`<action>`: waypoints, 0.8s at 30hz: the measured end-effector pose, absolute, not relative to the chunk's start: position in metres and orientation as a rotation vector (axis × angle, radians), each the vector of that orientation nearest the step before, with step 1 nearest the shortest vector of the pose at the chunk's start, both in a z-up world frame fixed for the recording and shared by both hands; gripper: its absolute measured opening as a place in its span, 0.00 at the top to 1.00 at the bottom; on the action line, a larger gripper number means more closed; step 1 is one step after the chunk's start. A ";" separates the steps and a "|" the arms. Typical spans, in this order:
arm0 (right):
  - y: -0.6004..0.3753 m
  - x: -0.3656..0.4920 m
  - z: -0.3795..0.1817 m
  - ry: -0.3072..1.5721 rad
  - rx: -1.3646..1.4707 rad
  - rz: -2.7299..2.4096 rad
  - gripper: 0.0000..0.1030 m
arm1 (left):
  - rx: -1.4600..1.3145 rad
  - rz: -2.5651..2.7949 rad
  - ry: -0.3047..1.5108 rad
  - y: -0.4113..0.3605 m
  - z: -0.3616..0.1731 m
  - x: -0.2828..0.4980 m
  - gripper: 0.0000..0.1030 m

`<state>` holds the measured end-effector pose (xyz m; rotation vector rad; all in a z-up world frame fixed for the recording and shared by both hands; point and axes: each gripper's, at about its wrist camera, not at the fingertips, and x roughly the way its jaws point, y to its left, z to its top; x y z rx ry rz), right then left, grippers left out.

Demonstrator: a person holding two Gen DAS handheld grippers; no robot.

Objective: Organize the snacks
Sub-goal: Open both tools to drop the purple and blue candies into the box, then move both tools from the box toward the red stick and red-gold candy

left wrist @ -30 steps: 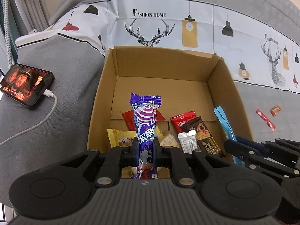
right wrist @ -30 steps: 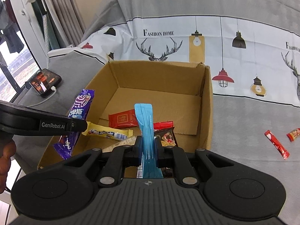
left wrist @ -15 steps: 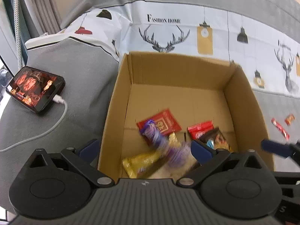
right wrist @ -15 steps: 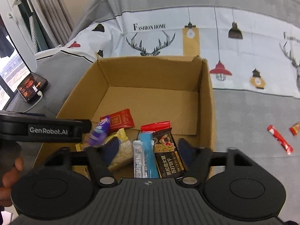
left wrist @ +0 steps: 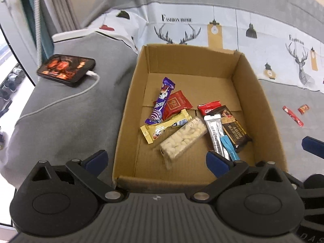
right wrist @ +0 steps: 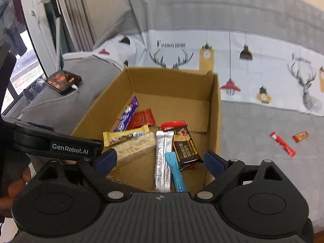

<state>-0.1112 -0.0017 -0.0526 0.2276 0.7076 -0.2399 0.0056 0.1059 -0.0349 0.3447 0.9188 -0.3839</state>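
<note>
An open cardboard box (left wrist: pixel 131 109) sits on the grey cover with several snack packets inside. The purple packet (left wrist: pixel 161 105) lies at the box's left, partly over a red sachet. The blue stick (left wrist: pixel 228 146) rests beside a silver stick near the right wall. My left gripper (left wrist: pixel 157 161) hovers over the near rim, open and empty. My right gripper (right wrist: pixel 160 160) is over the near right corner; its jaws are opening, and nothing is pressed between them. From there the blue stick (right wrist: pixel 175 172) and purple packet (right wrist: pixel 127 115) lie below in the box (right wrist: pixel 215 105).
Two red sachets (left wrist: pixel 292 115) (left wrist: pixel 303 109) lie on the grey cover right of the box. A phone (left wrist: pixel 66 68) with a white cable rests to the left. The left gripper's finger (right wrist: pixel 56 143) crosses the right wrist view. A printed cloth covers the back.
Both grippers went from shut to wide. The purple packet and the blue stick dropped into the box. Both grippers drew back and a little up from it.
</note>
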 end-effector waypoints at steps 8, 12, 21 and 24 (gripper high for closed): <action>0.014 -0.147 -0.032 0.655 0.196 -0.259 0.04 | 0.319 -0.375 0.888 0.116 -0.016 -0.027 0.00; 0.022 -0.163 -0.027 0.642 0.171 -0.254 0.04 | 0.323 -0.362 0.865 0.123 -0.011 -0.046 0.00; 0.033 -0.187 -0.017 0.599 0.127 -0.252 0.03 | 0.330 -0.356 0.819 0.130 0.002 -0.071 0.00; 0.034 -0.193 -0.014 0.583 0.122 -0.258 0.03 | 0.333 -0.360 0.802 0.130 0.006 -0.078 0.00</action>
